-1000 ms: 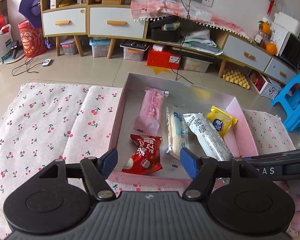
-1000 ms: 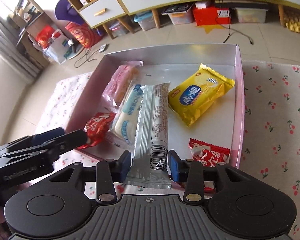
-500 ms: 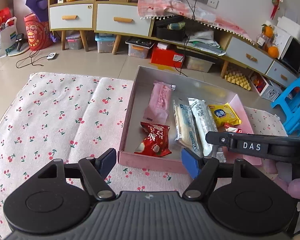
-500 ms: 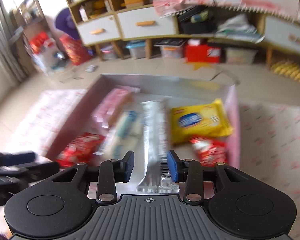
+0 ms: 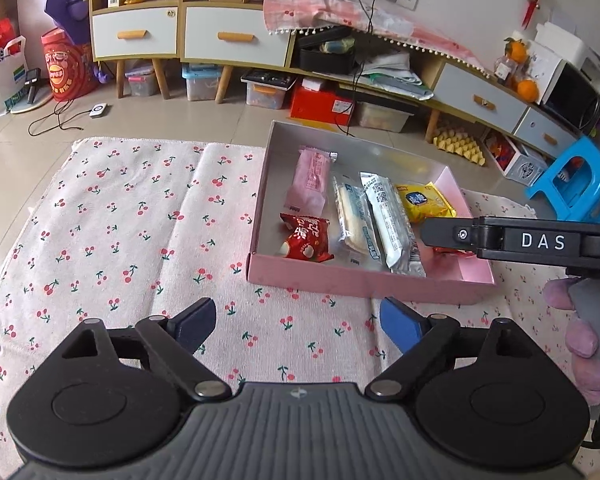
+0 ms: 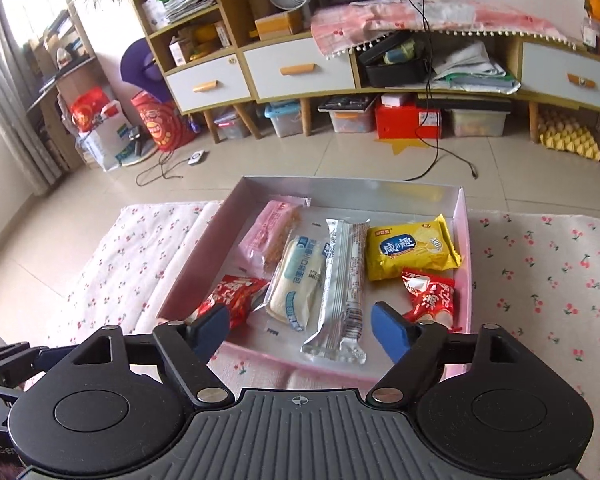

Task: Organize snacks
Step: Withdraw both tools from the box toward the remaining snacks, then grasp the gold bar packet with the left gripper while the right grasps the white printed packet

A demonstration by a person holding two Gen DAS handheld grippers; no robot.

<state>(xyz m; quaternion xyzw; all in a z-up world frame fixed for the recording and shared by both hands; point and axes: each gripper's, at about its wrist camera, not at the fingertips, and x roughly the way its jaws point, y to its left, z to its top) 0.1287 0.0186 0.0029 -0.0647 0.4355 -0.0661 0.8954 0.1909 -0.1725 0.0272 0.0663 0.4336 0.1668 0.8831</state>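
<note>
A pink box (image 6: 463,240) (image 5: 364,280) sits on a cherry-print cloth (image 5: 140,220). Inside lie a pink packet (image 6: 270,232), a white-blue bread packet (image 6: 296,280), a long silver packet (image 6: 342,284), a yellow cracker pack (image 6: 412,248) and two red packets (image 6: 430,294) (image 6: 230,296). My right gripper (image 6: 300,330) hovers over the box's near edge, jaws opening; the silver packet lies free in the box below them. My left gripper (image 5: 298,326) is over the cloth in front of the box, jaws opening on nothing. The right gripper's arm (image 5: 520,240) crosses the left wrist view at right.
A low cabinet with drawers (image 6: 292,72) and storage bins beneath runs along the far wall. A blue stool (image 5: 576,180) stands to the right of the cloth. A cable (image 6: 440,152) trails across the tiled floor behind the box.
The right gripper let go of the silver packet, which now rests in the box, and rose. The left gripper drew back from the box and its jaws spread wider.
</note>
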